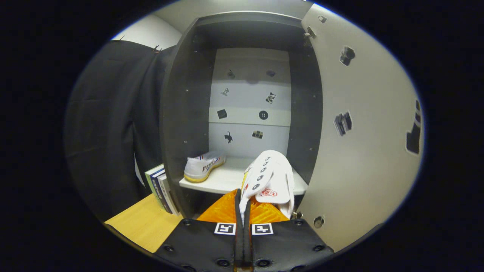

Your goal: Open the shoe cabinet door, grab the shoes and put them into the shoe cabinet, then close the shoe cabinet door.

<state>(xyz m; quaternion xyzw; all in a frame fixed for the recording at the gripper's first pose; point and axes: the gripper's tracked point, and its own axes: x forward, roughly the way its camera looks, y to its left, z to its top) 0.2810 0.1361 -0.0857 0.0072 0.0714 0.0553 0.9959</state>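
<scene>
Shoe cabinet [189,94] door [363,143] open, claw [242,206] clenched on white shoe [270,177] at shelf's [227,179] front right edge, second shoe [203,166] on shelf's left side, books [160,187] on tabletop [145,224].

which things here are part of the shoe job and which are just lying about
Part of the job:
- dark grey shoe cabinet
- its open pale door
- white sneaker on the shelf
- white sneaker pinched in the gripper

Lying about:
- upright books
- wooden table
</scene>
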